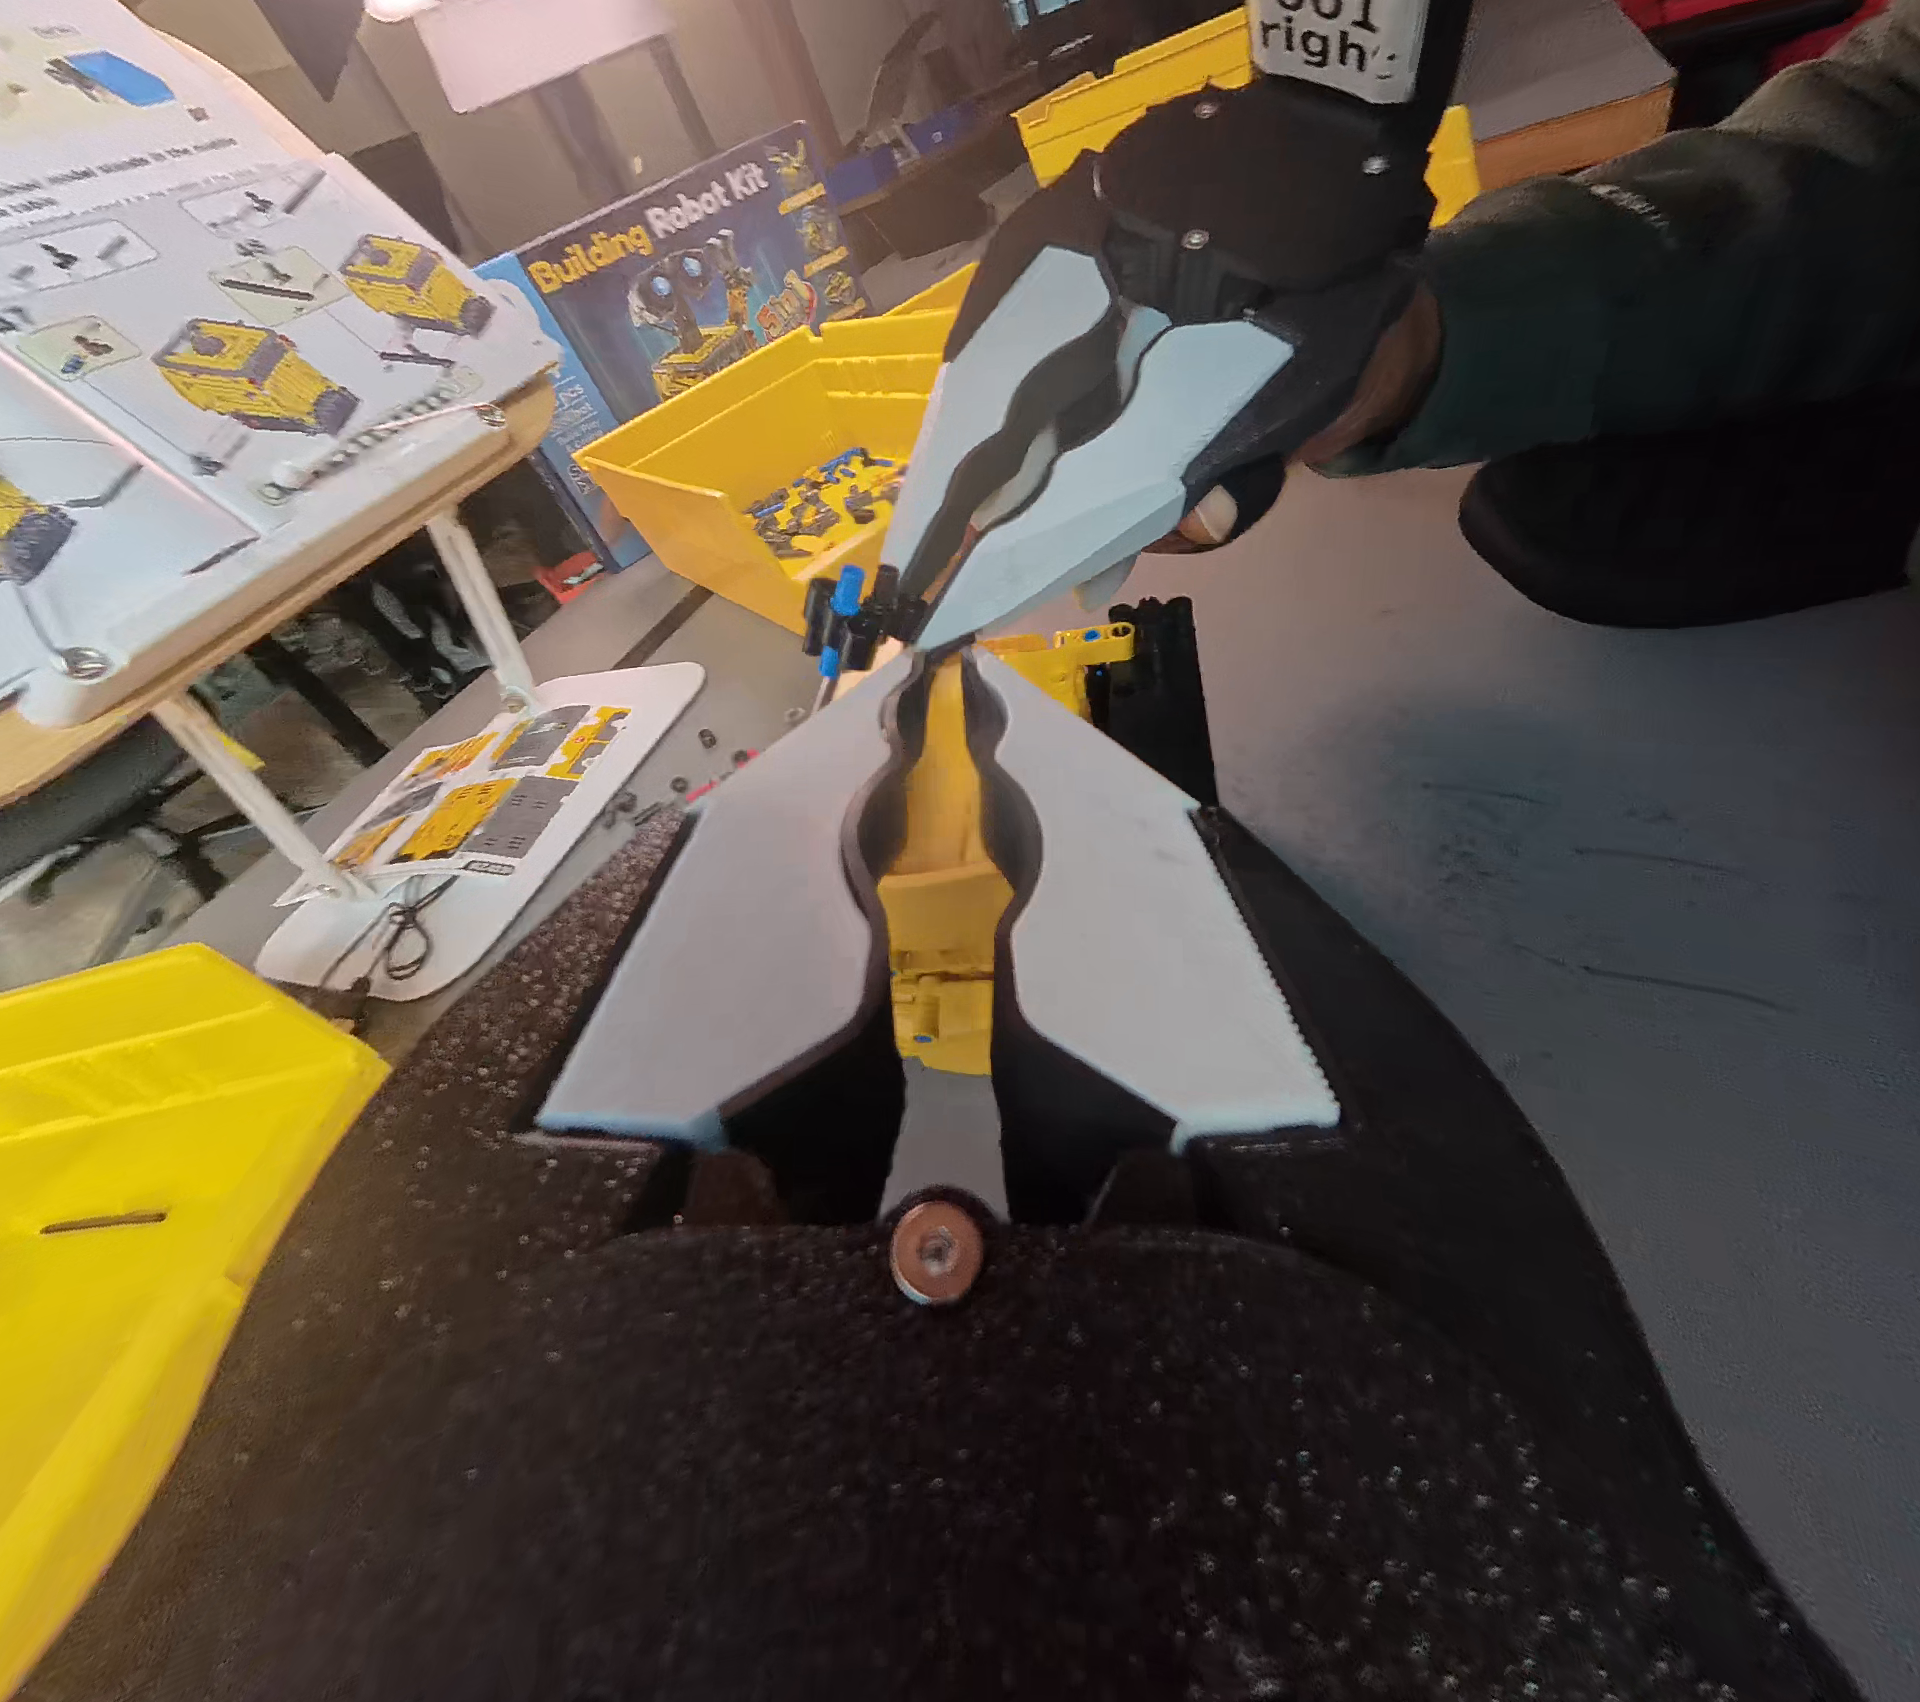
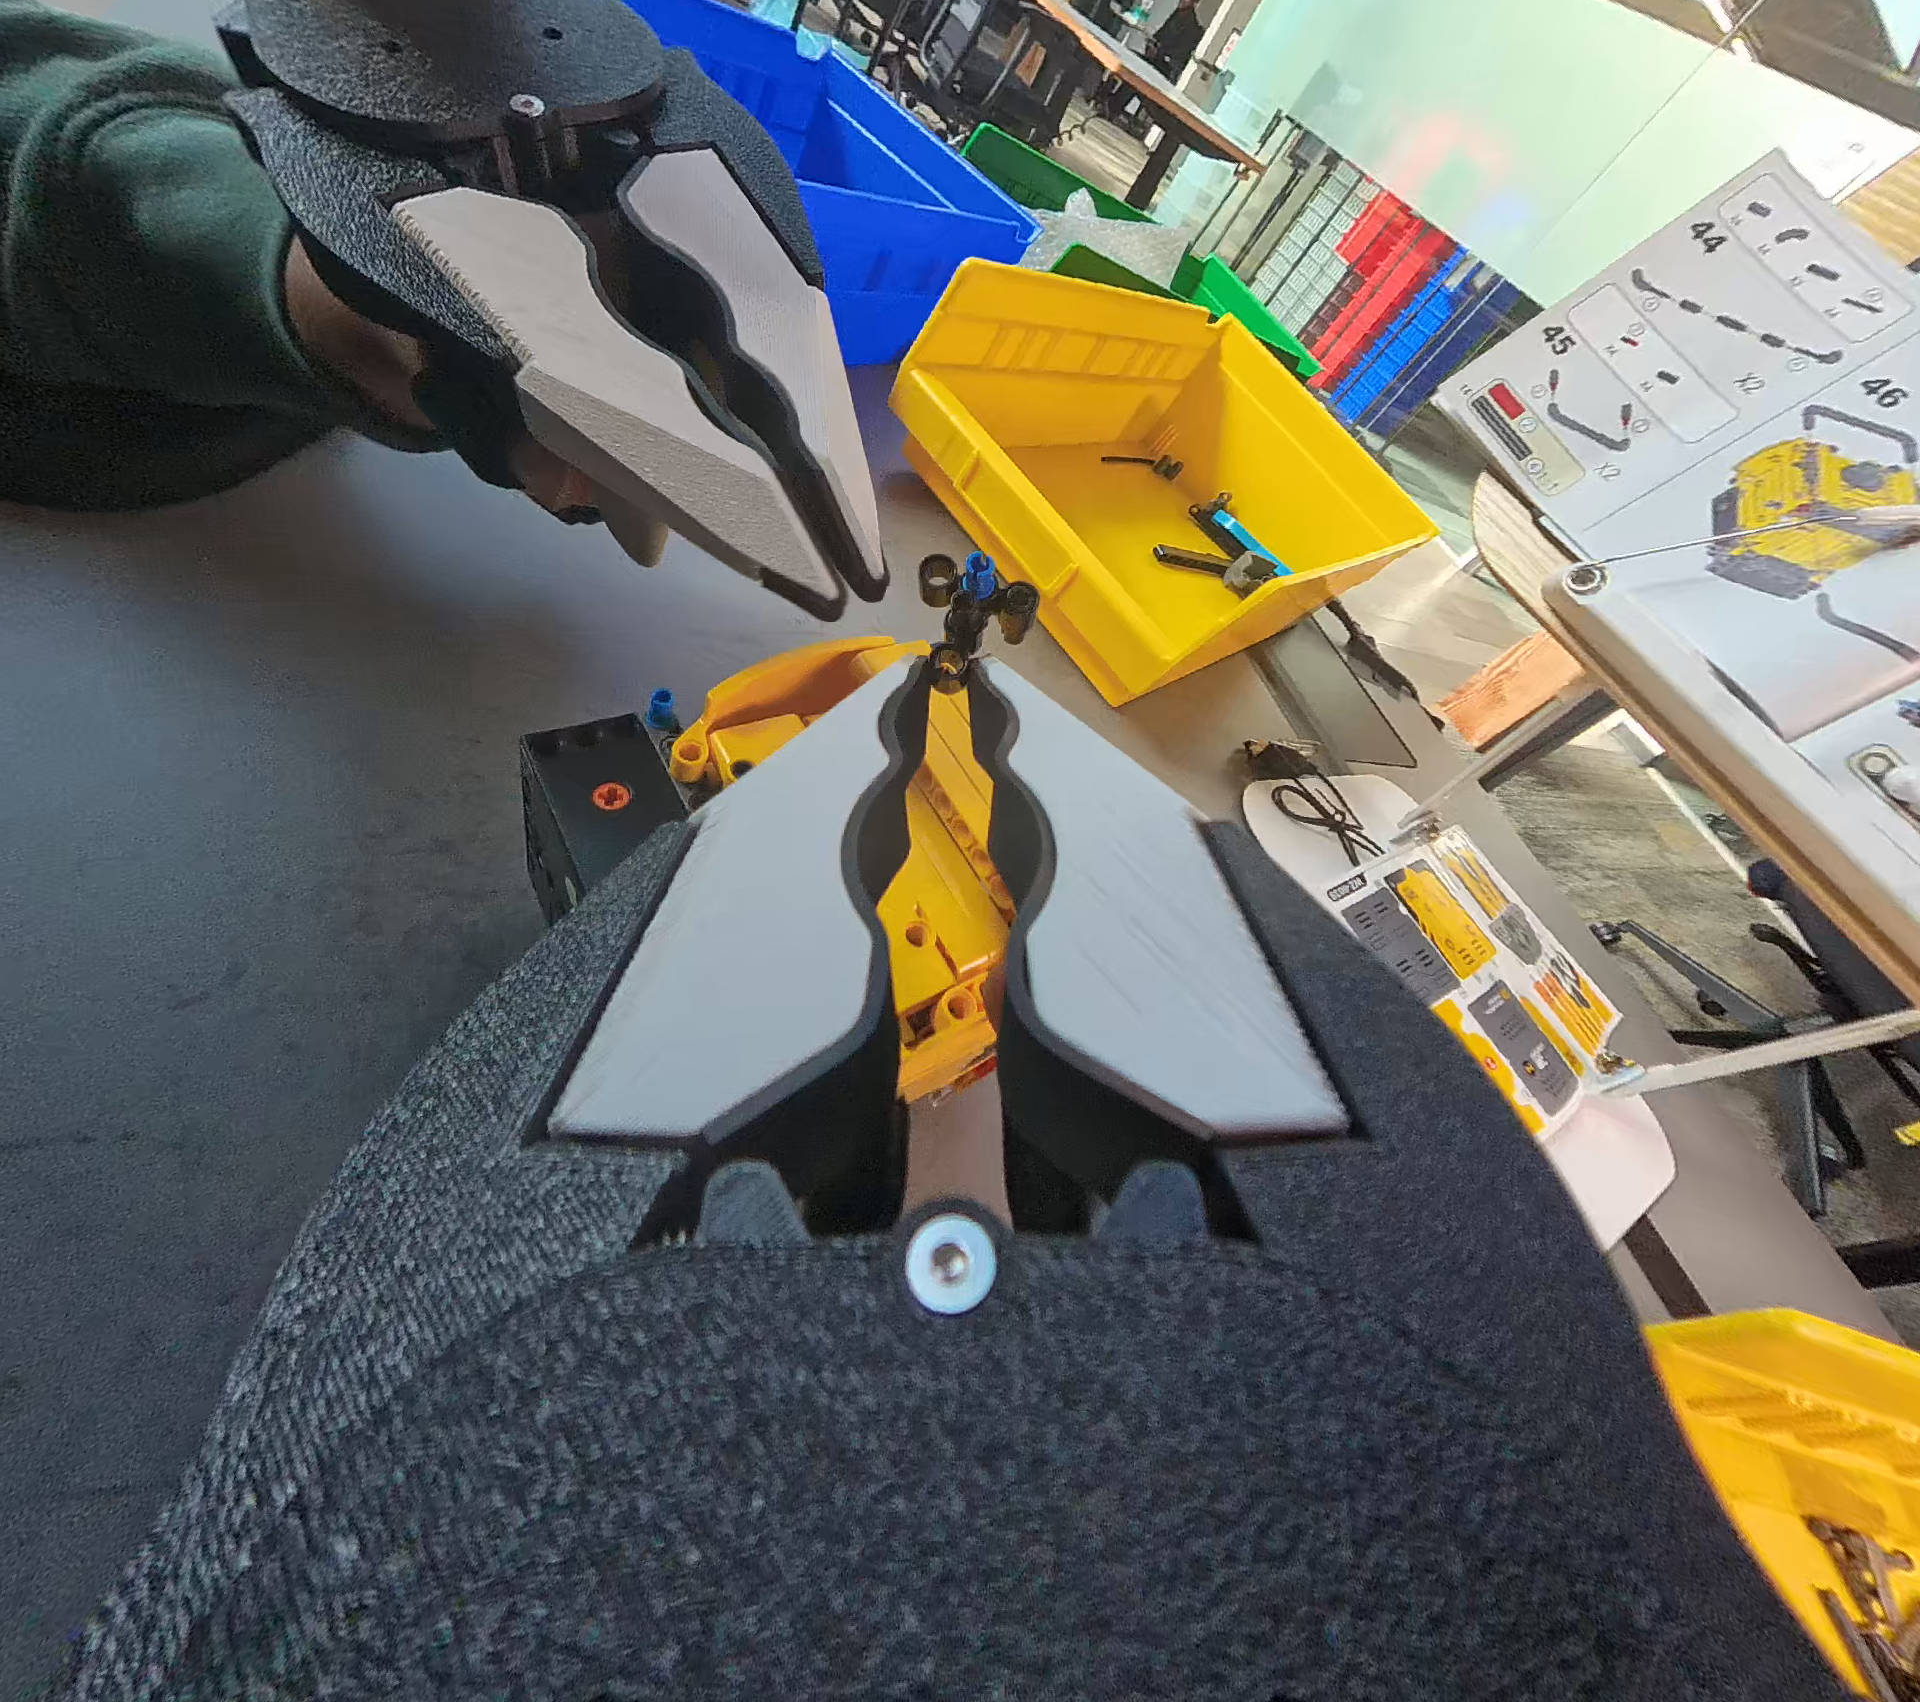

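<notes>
While its fingers pinch a small black-and-blue connector cluster [image 2: 971, 603] at the tips, the right gripper [image 2: 951, 665] hovers over a partly built yellow model [image 2: 940, 935] on the grey counter [image 2: 260, 717]. The left gripper [image 2: 862, 592], fingers nearly together and empty, hangs just beside. Loose parts lie in a yellow bin [image 2: 1153, 447].

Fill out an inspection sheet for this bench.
Surface: grey table, scuffed.
Job's things: yellow brick model beside a black block; black-and-blue connector piece above the model.
Clutter: yellow bin with a few parts; blue bin; leaflet.
Grippers: right hand-held gripper shut on the connector piece; left hand-held gripper shut, empty, close by.
Cables: black tied cord by the leaflet.
Surroundings: instruction pages on a stand; office chairs behind.
</notes>
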Available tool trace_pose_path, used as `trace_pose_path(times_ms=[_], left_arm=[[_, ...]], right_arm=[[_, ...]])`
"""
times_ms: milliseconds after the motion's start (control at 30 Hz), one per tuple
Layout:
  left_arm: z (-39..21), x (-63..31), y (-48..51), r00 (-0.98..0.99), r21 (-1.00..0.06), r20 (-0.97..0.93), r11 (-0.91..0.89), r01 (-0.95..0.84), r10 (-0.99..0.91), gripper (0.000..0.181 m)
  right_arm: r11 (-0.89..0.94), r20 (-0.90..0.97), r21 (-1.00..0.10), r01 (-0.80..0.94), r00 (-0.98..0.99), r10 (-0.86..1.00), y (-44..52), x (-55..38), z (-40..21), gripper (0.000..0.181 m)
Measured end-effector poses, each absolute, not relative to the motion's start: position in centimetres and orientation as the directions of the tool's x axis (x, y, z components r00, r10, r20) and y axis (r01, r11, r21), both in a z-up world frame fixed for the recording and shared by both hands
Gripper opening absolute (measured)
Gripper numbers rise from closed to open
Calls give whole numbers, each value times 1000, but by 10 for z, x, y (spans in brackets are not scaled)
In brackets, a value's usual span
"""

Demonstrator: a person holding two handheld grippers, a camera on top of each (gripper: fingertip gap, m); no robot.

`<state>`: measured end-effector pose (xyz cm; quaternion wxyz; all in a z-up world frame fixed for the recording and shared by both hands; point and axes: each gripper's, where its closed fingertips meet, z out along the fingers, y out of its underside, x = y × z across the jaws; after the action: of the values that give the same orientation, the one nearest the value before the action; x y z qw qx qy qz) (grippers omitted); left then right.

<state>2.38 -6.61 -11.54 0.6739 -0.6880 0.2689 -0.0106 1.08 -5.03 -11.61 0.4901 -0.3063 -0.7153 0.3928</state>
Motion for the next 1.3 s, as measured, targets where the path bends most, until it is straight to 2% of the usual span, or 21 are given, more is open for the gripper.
trace_pose_path(times_ms=[133, 267, 400, 533, 900, 1100, 1300], left_arm=[[-123, 26, -76, 802, -940, -283, -11, -340, -526, 33], [-123, 23, -80, 792, -968, -157, -66, -242, -590, 42], [-129, 29, -77, 782, -974, -111, -91, -209, -614, 42], [-133, 31, -78, 782, -972, -113, -94, -214, -613, 24], [-142, 37, -86, 732, -963, -78, -139, -231, -677, 26], [-146, 38, -88, 723, -953, -72, -165, -253, -687, 24], [-148, 39, -93, 708, -942, -95, -167, -292, -700, 30]], right_arm=[[498, 426, -865, 60, -436, 793, -52, 19, -122, 7], [519, 403, -853, 51, -567, 718, -63, 27, -128, 7], [554, 396, -832, 33, -664, 634, -77, 27, -129, 7], [563, 371, -826, 30, -723, 583, -84, 24, -134, 7], [545, 245, -835, 82, -831, 500, -86, 32, -138, 7], [591, 195, -796, 130, -869, 455, -88, 34, -144, 7], [668, 187, -728, 154, -893, 409, -89, 34, -151, 7]])
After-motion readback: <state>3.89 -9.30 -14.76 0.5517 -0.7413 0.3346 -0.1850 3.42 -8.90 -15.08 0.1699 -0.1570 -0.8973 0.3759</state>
